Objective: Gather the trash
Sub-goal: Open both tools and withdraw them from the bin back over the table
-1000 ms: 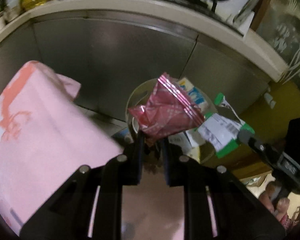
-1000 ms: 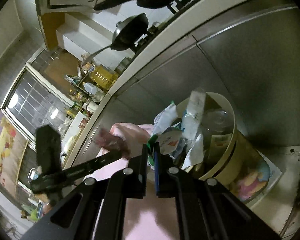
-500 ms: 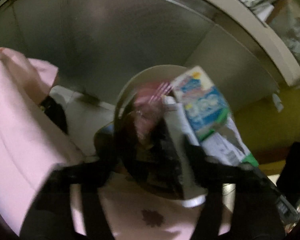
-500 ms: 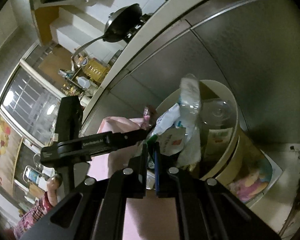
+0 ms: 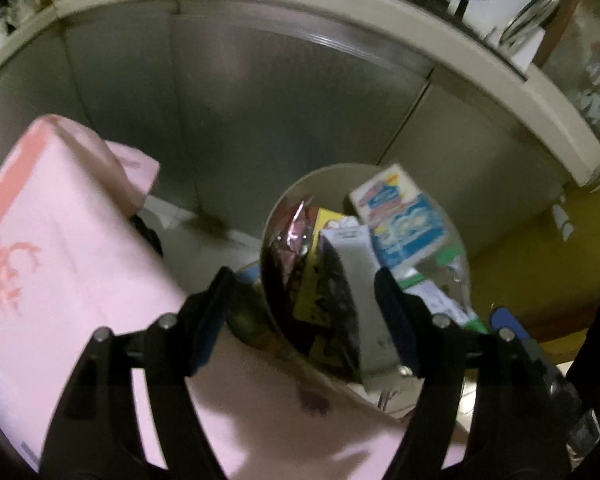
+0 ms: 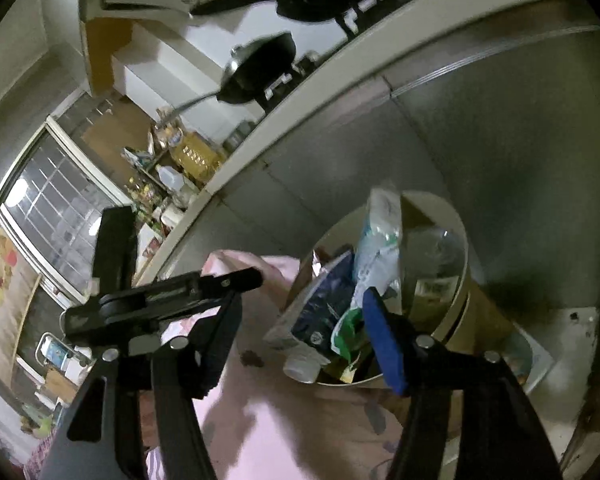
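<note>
Both claws have just been opening, and the trash they held 1 second ago now sits in the bin [image 5: 274, 216]. The left claw [image 5: 302, 300] is spread wide with nothing pinched. The red wrapper [image 5: 294, 236] it let go of lies inside the bin, near the left wall. That claw points down at the bin, likely so the wrapper could fall straight in.

The right claw [image 6: 300, 320] is spread wide too, and its pads press on nothing. The green and white wrapper [image 6: 346, 332] it let go of rests on the pile, just by its blue pad. It leans on a dark blue carton [image 6: 324, 312].

The bin stands on the floor against a steel cabinet [image 5: 260, 112], so it is easy to reach from above. It looks very full. A blue and white box [image 5: 404, 220] pokes out over the rim, so more trash may slide off.

Pink cloth [image 5: 60, 260] fills the near side of both views.
</note>
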{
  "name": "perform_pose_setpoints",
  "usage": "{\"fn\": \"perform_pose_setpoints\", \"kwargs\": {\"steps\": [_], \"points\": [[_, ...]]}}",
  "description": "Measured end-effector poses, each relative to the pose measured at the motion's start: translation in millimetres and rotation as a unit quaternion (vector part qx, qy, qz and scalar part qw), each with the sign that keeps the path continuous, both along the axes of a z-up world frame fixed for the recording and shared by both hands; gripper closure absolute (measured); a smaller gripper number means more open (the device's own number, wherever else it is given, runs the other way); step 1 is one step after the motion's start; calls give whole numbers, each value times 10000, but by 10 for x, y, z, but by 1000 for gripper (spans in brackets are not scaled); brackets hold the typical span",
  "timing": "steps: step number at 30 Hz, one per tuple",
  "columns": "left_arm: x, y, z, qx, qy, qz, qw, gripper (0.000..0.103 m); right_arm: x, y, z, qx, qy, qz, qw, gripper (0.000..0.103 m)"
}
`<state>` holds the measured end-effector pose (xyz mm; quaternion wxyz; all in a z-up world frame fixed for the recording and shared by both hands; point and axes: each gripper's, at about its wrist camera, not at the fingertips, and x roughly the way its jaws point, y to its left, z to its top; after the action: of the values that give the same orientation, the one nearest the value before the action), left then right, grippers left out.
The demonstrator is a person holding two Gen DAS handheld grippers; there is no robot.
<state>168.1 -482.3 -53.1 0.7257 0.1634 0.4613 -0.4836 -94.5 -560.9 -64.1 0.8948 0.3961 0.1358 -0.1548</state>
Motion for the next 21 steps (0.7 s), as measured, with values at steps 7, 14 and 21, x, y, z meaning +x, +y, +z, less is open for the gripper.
{"fn": "perform_pose_setpoints", "kwargs": {"steps": [7,14,21], "points": [[-520,674,426,-567,-1051,413,9920,19,-395,231,183,-332,67,-449,9984,42],[-984,1206,614,-582,-1824,858,9777,13,-535,494,274,-240,525,-609,9965,39],[-1323,1707,838,-429,-2285,1254,9645,8,-670,958,540,-444,807,-825,9923,16]]}}
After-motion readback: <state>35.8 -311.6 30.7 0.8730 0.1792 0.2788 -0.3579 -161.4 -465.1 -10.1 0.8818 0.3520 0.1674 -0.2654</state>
